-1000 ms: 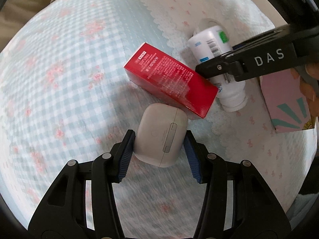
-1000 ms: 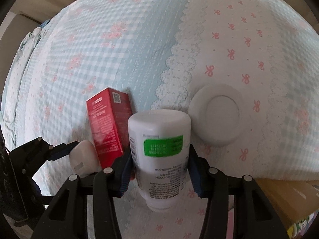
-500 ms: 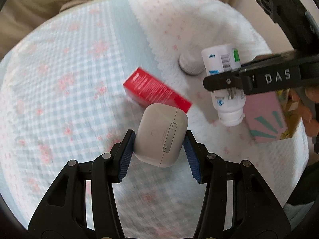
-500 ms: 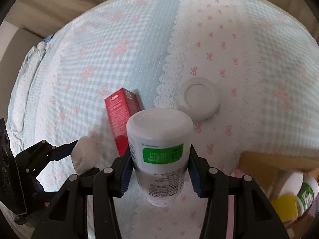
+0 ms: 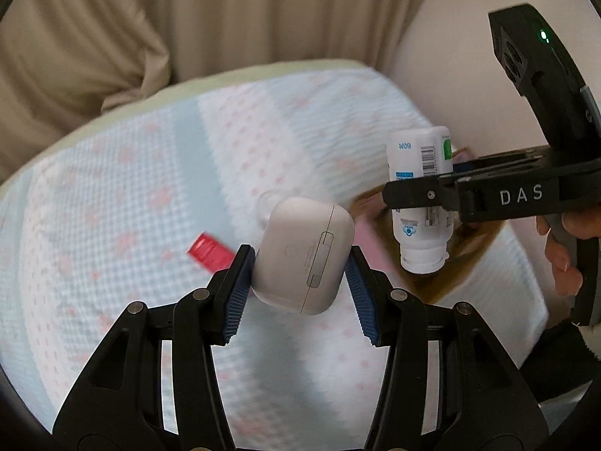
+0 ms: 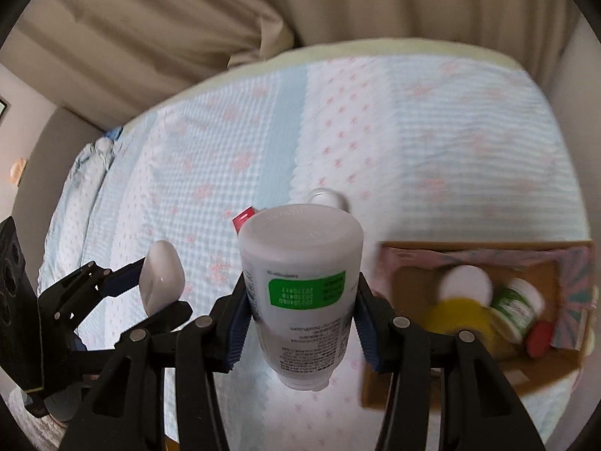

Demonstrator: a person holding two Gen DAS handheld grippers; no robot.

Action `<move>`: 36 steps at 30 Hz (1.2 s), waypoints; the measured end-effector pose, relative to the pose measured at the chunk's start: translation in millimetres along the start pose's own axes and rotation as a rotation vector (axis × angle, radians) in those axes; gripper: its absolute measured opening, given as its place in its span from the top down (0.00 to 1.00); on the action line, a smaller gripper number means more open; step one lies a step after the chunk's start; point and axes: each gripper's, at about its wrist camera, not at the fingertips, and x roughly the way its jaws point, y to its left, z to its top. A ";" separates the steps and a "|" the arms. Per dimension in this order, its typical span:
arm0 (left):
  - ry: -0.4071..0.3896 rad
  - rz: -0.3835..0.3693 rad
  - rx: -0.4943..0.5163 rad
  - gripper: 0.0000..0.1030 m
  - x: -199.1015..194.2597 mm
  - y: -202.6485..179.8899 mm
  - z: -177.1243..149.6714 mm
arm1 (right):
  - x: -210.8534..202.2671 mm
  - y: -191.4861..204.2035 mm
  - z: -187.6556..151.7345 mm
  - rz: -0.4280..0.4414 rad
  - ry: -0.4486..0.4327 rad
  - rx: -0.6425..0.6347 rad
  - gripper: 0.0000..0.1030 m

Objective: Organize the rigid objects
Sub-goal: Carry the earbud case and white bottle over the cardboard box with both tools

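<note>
My left gripper [image 5: 300, 259] is shut on a white earbud case [image 5: 304, 253], held high above the bed. The same case [image 6: 161, 280] shows at the left of the right wrist view. My right gripper [image 6: 302, 300] is shut on a white bottle with a green label [image 6: 300, 293], cap end towards the camera. That bottle [image 5: 420, 195] hangs at the right of the left wrist view. A red box [image 5: 210, 253] and a round white lid [image 6: 325, 199] lie on the bedspread below, both partly hidden.
A cardboard box with pink patterned sides [image 6: 563, 274] sits at the right on the bed and holds several jars and lids. The blue and pink checked bedspread [image 6: 225, 143] covers the bed. Beige curtains [image 5: 188, 18] hang behind. A person's hand [image 5: 563, 248] holds the right gripper.
Both grippers have risen well above the bed with the case and the bottle still held. The red box and the lid look smaller, and the cardboard box has come into the right wrist view.
</note>
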 end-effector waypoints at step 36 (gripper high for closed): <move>0.216 -0.132 0.136 0.55 199.5 -269.4 10.1 | -27.9 -300.9 -51.1 -0.086 0.040 0.224 0.55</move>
